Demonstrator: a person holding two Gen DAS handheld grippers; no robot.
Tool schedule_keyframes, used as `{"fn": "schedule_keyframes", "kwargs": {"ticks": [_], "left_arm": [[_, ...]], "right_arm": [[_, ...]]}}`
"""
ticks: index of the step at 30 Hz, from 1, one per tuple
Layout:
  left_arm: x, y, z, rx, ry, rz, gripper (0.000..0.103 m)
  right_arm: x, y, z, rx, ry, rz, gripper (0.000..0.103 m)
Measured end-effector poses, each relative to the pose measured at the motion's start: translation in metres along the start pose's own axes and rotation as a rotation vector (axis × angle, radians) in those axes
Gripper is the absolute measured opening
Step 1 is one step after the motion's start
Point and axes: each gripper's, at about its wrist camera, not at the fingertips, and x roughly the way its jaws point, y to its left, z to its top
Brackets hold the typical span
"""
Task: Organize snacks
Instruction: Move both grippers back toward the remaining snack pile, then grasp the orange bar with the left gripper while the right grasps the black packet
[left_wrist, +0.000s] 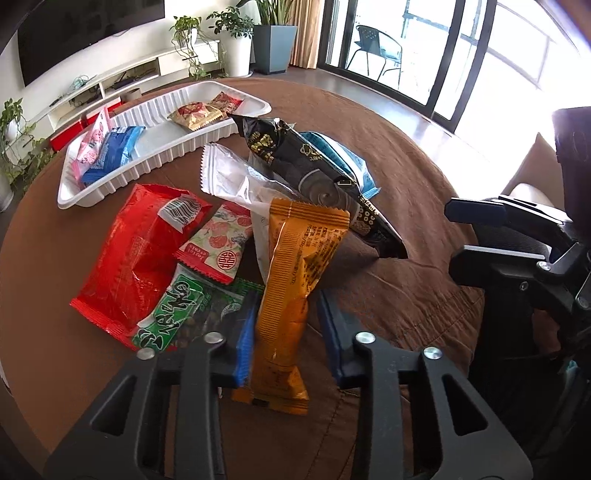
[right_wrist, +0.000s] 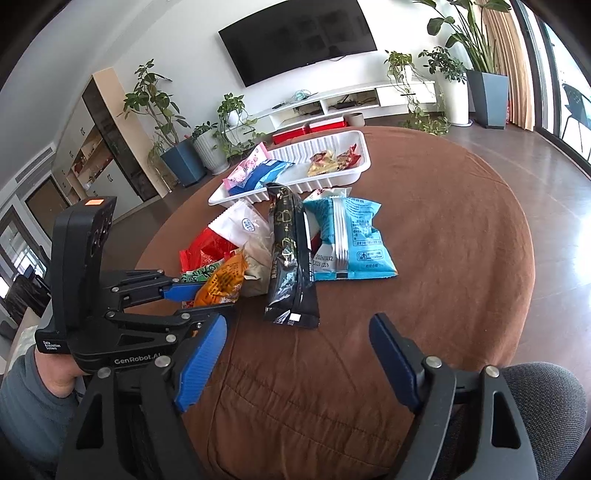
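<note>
Nearest the left wrist camera, the left tongs (left_wrist: 286, 332) are seen closed on an orange snack packet (left_wrist: 295, 280), the blue pads pressing its lower half from both sides. The packet stands tilted, its upper end leaning over the heap of snacks on the brown-covered table (left_wrist: 424, 295).

Beside the orange packet a green packet (left_wrist: 177, 314) is noted, partly under the left pad, with a red packet (left_wrist: 136, 254) and a small floral packet (left_wrist: 225, 247) lying against it. Behind these, a clear white packet (left_wrist: 229, 173) and a long black packet (left_wrist: 314, 173) are recorded, the black one lying across a light blue packet (left_wrist: 354, 162).

A white ribbed tray (left_wrist: 162, 155) is placed at the far side of the heap. In it, a pink packet (left_wrist: 92, 144) and a blue packet (left_wrist: 114, 155) are seen at one end, and two small red-and-gold packets (left_wrist: 195, 115) towards the other.

From the right wrist camera, the right tongs (right_wrist: 299, 354) are observed open, with nothing between the pads, held over bare brown cloth just short of the black packet's near end. The person's hand (right_wrist: 55, 376) gripping the left tool is visible at the left edge, in a grey sleeve (right_wrist: 26, 410).
</note>
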Motion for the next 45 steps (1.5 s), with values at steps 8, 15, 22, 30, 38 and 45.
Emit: {"fn": "schedule_keyframes", "kwargs": {"ticks": [8, 15, 22, 30, 38, 45], "left_arm": [[0.006, 0.002, -0.003, -0.021, 0.043, -0.011, 0.021], [0.008, 0.011, -0.004, -0.077, 0.044, -0.028, 0.016], [-0.007, 0.012, -0.016, -0.136, 0.012, -0.068, 0.016], [-0.024, 0.025, -0.041, -0.254, -0.025, -0.101, 0.016], [-0.025, 0.033, -0.048, -0.285, -0.039, -0.118, 0.016], [-0.026, 0.031, -0.053, -0.289, -0.043, -0.126, 0.016]], "right_arm": [[0.002, 0.004, -0.002, -0.013, 0.016, -0.005, 0.082], [0.004, 0.006, 0.001, -0.022, 0.034, -0.016, 0.08], [0.012, 0.006, 0.021, -0.035, 0.057, -0.024, 0.072], [0.044, 0.009, 0.043, -0.053, 0.147, -0.016, 0.054], [0.059, 0.02, 0.057, -0.105, 0.172, -0.017, 0.046], [0.074, 0.013, 0.065, -0.094, 0.219, -0.023, 0.044]]}}
